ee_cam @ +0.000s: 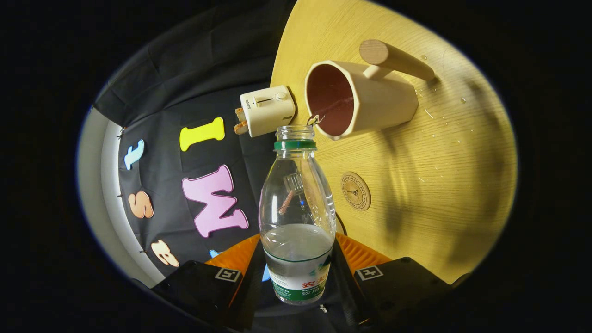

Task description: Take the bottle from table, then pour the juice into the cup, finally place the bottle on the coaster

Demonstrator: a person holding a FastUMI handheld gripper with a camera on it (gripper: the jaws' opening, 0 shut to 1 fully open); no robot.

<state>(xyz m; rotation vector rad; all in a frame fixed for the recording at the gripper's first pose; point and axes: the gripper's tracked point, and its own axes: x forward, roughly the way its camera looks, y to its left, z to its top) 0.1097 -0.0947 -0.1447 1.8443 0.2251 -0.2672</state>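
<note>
My gripper (298,273) is shut on a clear plastic bottle (297,208) with a green neck ring and no cap; both fingers press its labelled lower body. The view is rolled, so the table looks tipped on its side. The bottle holds clear liquid, and a thin stream leaves its mouth (296,132) into the beige cup (365,99) just beyond it. The cup has a dark red inside and a round wooden handle (393,58). A small round wooden coaster (356,191) lies on the wooden table (439,194), beside the bottle and nearer to me than the cup.
A cream toaster-like box (267,110) stands at the table's edge next to the cup. Several drops of liquid (434,115) lie on the tabletop past the cup's base. Black cloth hangs behind the table.
</note>
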